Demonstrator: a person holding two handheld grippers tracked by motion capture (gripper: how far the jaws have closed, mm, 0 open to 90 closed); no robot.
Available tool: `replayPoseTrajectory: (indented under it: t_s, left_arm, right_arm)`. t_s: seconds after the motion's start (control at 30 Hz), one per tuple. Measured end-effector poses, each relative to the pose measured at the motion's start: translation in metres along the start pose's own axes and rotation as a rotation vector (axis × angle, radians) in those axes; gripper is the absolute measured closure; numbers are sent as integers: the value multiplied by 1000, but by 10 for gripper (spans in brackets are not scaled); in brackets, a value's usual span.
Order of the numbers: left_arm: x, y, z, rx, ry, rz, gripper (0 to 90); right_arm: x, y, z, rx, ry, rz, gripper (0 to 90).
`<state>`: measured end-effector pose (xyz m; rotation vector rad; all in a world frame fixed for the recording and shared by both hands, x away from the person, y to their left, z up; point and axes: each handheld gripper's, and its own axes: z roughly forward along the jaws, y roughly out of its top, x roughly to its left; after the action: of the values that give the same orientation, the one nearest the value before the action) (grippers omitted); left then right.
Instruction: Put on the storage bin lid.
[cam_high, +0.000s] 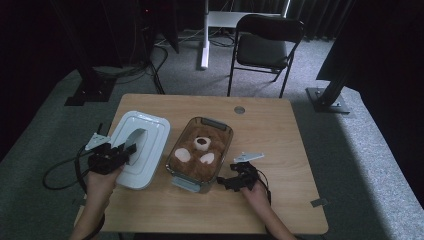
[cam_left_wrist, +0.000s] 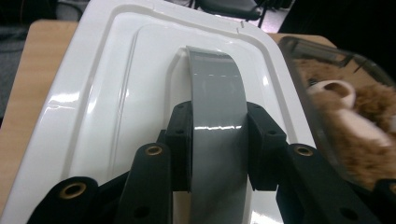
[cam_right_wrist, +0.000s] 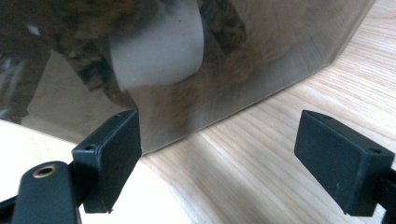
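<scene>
Surroundings: clear box (cam_high: 200, 150) at table centre, just right of the lid, long axis running away from the person, slightly angled. Teddy bear (cam_high: 197, 152) lying inside, muzzle up, paws pale. Grey clip at the box's near end and another at its far end. Round grey disc (cam_high: 239, 109) set in the table near the far edge. Box wall directly ahead of the right gripper, close to its left jaw.

Surface and room: light wooden table (cam_high: 280, 130), square-cornered, on grey carpet. Black folding chair (cam_high: 265, 45) beyond the far edge, white stand post (cam_high: 205, 35) beside it, dark curtains and black frame legs around. Cables on the floor at far left.

Lid: white lid (cam_high: 140, 147) at the table's left side, beside the box, long axis running away from the person, far end tilted slightly right. Grey arched handle (cam_left_wrist: 217, 112) along the same axis, at lid centre.

Left gripper (cam_left_wrist: 218, 140): clamped across the grey handle, one pad on each side. Right gripper (cam_right_wrist: 219, 158): jaws spread wide, nothing between them but bare table, low at the box's near right corner.
</scene>
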<state>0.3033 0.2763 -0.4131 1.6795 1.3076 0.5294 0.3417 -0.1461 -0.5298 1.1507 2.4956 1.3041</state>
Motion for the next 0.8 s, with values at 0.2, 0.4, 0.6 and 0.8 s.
replayPoseTrajectory:
  t_s: [0.2,0.4,0.6,0.8]
  left_arm:
    - [-16,20,-2,-32,-83,36,676]
    - [-44,39,9,-33,-149,76,676]
    - [-78,47,29,-18,-196,117,676]
    - [-101,47,52,23,-236,123,676]
  right_arm:
    - [5,10,10,7,-5,-33,137]
    - [-2,2,5,2,-19,-13,136]
    - [-14,-5,-7,-8,-44,18,136]
    - [-22,-6,-17,-35,-60,36,137]
